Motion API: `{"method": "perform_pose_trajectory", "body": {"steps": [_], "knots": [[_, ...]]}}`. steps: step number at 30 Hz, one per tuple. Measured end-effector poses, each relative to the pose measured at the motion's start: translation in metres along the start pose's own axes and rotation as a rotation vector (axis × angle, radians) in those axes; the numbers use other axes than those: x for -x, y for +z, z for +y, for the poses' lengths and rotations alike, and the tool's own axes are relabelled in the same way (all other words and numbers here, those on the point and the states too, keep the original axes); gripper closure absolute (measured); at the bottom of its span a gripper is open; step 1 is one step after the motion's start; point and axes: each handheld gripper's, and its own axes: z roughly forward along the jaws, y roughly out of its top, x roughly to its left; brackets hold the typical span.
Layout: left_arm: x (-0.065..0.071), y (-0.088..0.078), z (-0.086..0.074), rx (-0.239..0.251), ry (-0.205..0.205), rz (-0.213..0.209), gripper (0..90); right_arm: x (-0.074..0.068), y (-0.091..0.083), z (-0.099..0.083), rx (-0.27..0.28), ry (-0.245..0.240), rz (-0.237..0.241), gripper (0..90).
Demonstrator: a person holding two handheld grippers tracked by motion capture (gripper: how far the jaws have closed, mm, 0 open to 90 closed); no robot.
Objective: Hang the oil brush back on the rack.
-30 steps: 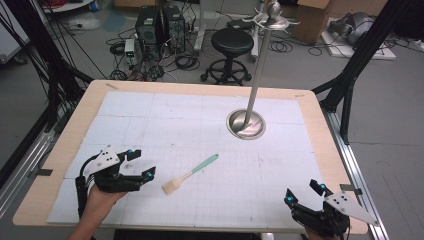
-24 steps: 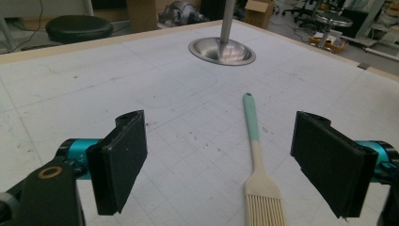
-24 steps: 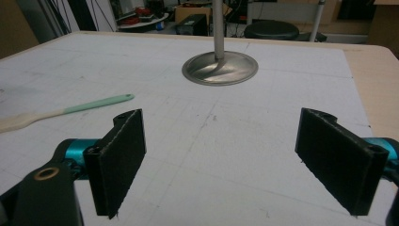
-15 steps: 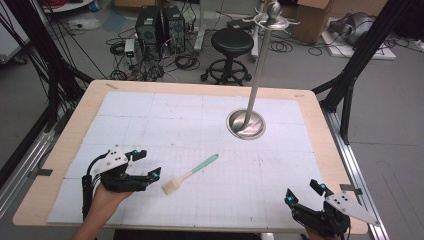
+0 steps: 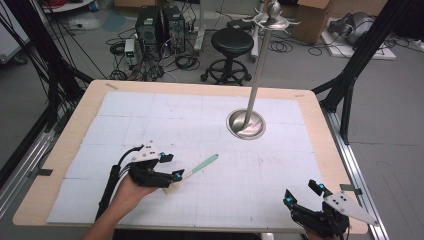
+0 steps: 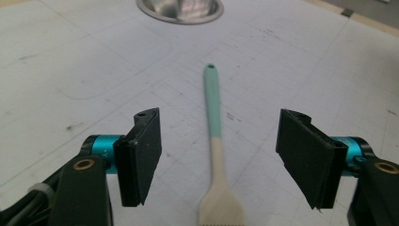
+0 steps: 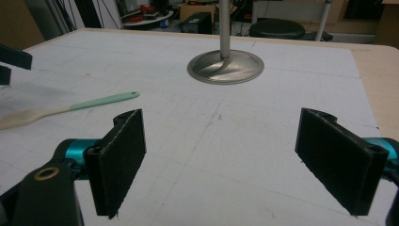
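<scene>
Grey floor (image 5: 390, 145) around a wooden-edged table (image 5: 67, 150) topped with a white gridded mat (image 5: 165, 115). Behind the table: black round stool (image 5: 233, 42) on casters, computer towers (image 5: 157, 25), tangled cables (image 5: 182, 60) on the floor. Black frame struts (image 5: 372, 40) at left and right. Cardboard box (image 5: 312, 22) far back right. Even indoor light.

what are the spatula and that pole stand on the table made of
Spatula: the pale tan blade and lower handle look like bare wood, matte; the mint upper handle looks painted or silicone-coated, smooth, with a small hole at its end. I cannot tell which.

Pole stand: looks like polished metal, probably steel; its round base mirrors the surroundings and the upright pole shines silver.
</scene>
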Motion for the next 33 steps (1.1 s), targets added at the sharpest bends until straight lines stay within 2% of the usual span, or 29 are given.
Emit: {"method": "perform_pose_trajectory", "body": {"steps": [1, 2, 6, 8, 10, 13, 15, 23, 33], "knots": [[0.002, 0.005, 0.001, -0.023, 0.015, -0.008, 36.0, 0.0, 0.0, 0.0, -0.002, 0.002, 0.002, 15.2], [0.002, 0.005, 0.001, -0.023, 0.015, -0.008, 39.4, 0.0, 0.0, 0.0, -0.002, 0.002, 0.002, 15.2], [0.009, 0.027, 0.002, -0.122, 0.057, -0.028, 45.3, 0.001, 0.001, 0.0, -0.004, 0.004, 0.002, 15.2], [0.01, 0.036, 0.002, -0.161, 0.077, -0.014, 48.2, 0.001, 0.001, 0.0, -0.001, 0.002, 0.004, 15.2], [0.009, 0.043, 0.002, -0.185, 0.072, -0.002, 50.2, 0.0, 0.0, 0.0, -0.002, 0.003, 0.006, 15.2], [0.008, 0.049, 0.003, -0.196, 0.054, 0.014, 53.0, 0.001, 0.0, 0.0, 0.002, 0.001, 0.006, 15.2], [0.007, 0.052, 0.004, -0.215, 0.063, 0.033, 56.3, 0.001, 0.0, 0.0, 0.003, 0.003, 0.007, 15.2], [0.007, 0.058, 0.001, -0.269, 0.099, 0.056, 63.1, 0.002, -0.001, 0.001, 0.008, 0.004, 0.005, 15.2], [0.009, 0.061, 0.002, -0.299, 0.127, 0.036, 74.8, 0.001, -0.001, 0.001, 0.006, 0.009, 0.004, 15.2]]}}
